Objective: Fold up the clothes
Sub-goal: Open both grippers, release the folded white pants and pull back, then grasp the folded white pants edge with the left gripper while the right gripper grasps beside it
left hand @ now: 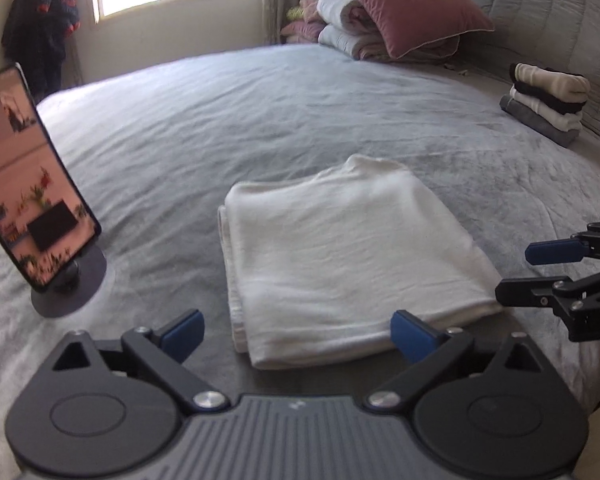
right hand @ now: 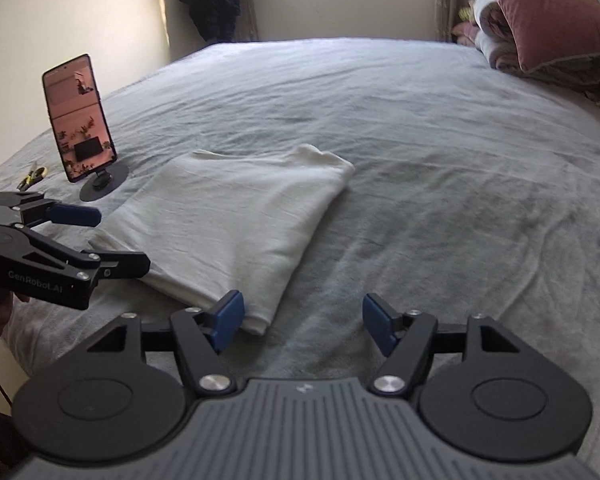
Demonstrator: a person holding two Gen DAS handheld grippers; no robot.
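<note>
The folded white garment (left hand: 340, 256) lay flat on the bed (left hand: 220, 120), just ahead of both grippers. The left gripper (left hand: 296, 334) stood wide and empty, the right gripper (right hand: 302, 322) partly spread, holding nothing. A careless regrasp at the near edge could catch only the top layer and undo the fold.

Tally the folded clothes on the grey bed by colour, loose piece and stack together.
White or cream: 3, the folded white garment lying alone, plus the stack's top cream piece and a white one lower down.
Black: 1, in the stack.
Grey: 1, at the stack's bottom.
Total: 5
</note>
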